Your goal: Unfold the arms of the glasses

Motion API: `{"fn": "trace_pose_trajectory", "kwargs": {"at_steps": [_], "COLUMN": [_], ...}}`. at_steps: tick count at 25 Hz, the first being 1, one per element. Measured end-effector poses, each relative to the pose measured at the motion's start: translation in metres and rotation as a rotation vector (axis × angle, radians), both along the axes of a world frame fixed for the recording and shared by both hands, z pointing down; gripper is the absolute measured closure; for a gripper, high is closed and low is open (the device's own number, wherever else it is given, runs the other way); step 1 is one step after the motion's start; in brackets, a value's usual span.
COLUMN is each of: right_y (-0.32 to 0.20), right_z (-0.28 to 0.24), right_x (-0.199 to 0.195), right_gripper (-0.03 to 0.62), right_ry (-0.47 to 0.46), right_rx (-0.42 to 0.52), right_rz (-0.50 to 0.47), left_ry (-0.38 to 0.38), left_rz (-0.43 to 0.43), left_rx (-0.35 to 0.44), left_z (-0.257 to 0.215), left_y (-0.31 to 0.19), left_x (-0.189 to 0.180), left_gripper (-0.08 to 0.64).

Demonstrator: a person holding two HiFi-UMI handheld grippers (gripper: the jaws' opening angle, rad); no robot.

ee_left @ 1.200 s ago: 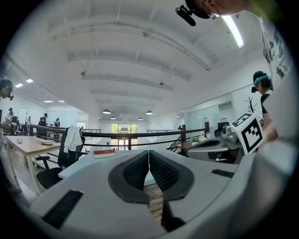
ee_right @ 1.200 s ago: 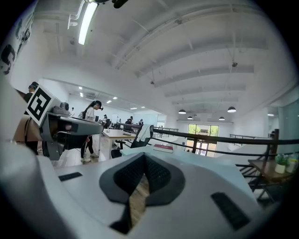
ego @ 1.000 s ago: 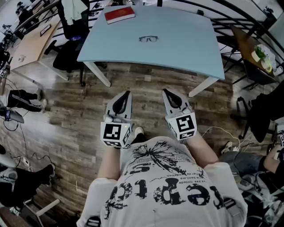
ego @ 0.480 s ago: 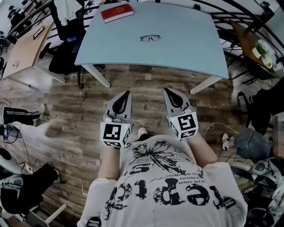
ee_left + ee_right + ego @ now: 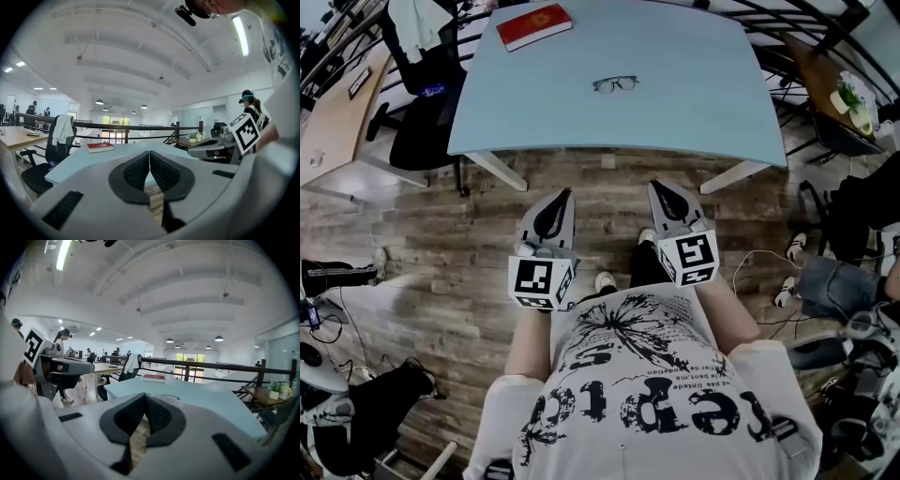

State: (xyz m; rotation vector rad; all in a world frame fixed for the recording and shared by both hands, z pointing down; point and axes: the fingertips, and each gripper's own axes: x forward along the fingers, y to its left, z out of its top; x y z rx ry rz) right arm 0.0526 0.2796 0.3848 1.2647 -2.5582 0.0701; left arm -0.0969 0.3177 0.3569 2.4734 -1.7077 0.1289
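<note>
Both pairs of jaws are pressed together with nothing between them. The left gripper (image 5: 566, 194) and right gripper (image 5: 655, 186) hang side by side over the wooden floor (image 5: 441, 253), short of the pale blue table (image 5: 703, 112). The glasses (image 5: 614, 84) lie well ahead of the tips at mid-table, too small to show how their arms sit. If the jaws arrive still closed, they would likely shove the light frame across the smooth top. A careless pinch could also land on a lens or hinge rather than an arm.

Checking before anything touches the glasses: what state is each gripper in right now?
Left gripper: closed, holding nothing.
Right gripper: closed, holding nothing.
</note>
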Motion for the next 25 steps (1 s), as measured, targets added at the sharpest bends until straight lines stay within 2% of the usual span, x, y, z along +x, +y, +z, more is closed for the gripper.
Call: {"fn": "trace_pose_trajectory", "kwargs": {"at_steps": [7, 10, 15, 20, 25], "right_y": [-0.076, -0.125, -0.217, -0.293, -0.337], "right_z": [0.009, 0.01, 0.006, 0.008, 0.022], "right_x": [-0.01, -0.009, -0.006, 0.011, 0.031], "right_gripper": [0.581, 0.581, 0.581, 0.581, 0.581], "right_ry": [0.013, 0.023, 0.012, 0.011, 0.034], "right_rx": [-0.007, -0.001, -0.011, -0.021, -0.061], "right_rz": [-0.032, -0.048, -0.088, -0.114, -0.131], "left_ry": [0.003, 0.019, 0.001, -0.012, -0.007], "left_rz": [-0.039, -0.055, -0.089, -0.115, -0.125], "left_rx": [-0.017, -0.02, -0.024, -0.035, -0.044], "left_z": [0.009, 0.006, 0.0, 0.003, 0.01], "left_y": [-0.07, -0.114, -0.2, -0.277, -0.323], "left_x": [-0.011, -0.007, 0.004, 0.019, 0.037], "left_gripper": [0.54, 0.54, 0.54, 0.54, 0.54]}}
